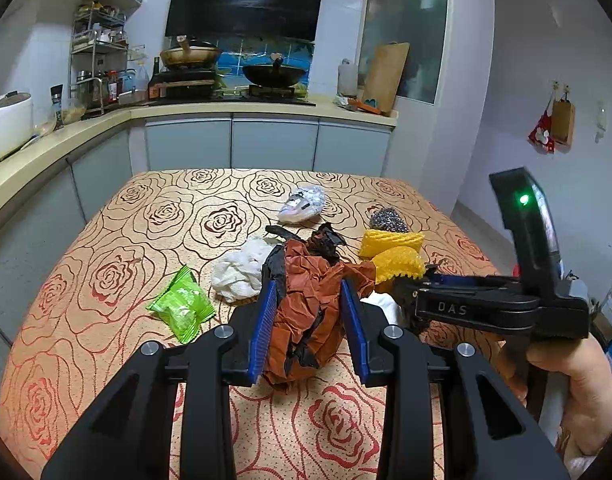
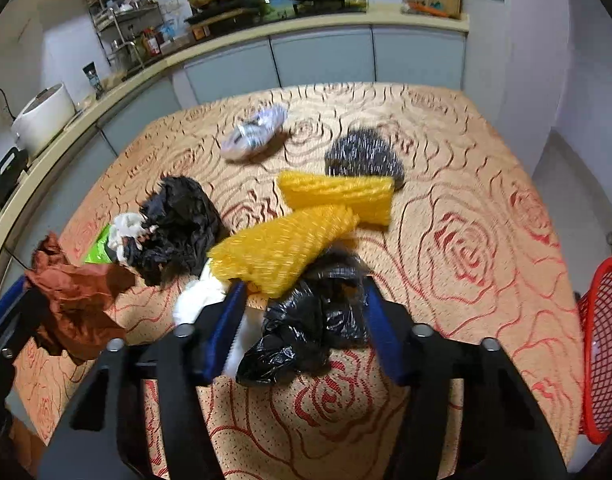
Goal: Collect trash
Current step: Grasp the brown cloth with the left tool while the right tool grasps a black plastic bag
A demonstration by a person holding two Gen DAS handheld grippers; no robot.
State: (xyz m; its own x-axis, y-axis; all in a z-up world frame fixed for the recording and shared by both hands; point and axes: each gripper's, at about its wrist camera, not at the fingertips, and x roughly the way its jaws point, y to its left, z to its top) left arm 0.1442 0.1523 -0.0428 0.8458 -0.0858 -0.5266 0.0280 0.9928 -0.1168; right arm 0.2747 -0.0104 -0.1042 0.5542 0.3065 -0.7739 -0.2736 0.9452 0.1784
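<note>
My left gripper (image 1: 308, 320) is shut on a crumpled brown paper wad (image 1: 310, 308), seen also in the right wrist view (image 2: 73, 300). My right gripper (image 2: 301, 320) is closed around a crumpled black plastic bag (image 2: 306, 328), with a yellow foam net (image 2: 281, 248) and a white tissue (image 2: 201, 300) touching it; it shows at the right of the left wrist view (image 1: 410, 300). A second yellow foam net (image 2: 342, 196), another black bag (image 2: 177, 224), a green wrapper (image 1: 181, 308), a white tissue (image 1: 241, 268), a clear wrapper (image 1: 301, 204) and a steel scourer (image 2: 362, 156) lie on the table.
The table has a rose-patterned cloth (image 1: 137, 240). A red mesh basket (image 2: 602, 344) stands off the table's right edge. A kitchen counter with cabinets (image 1: 265, 144) runs behind and to the left, with a rice cooker (image 1: 5, 124).
</note>
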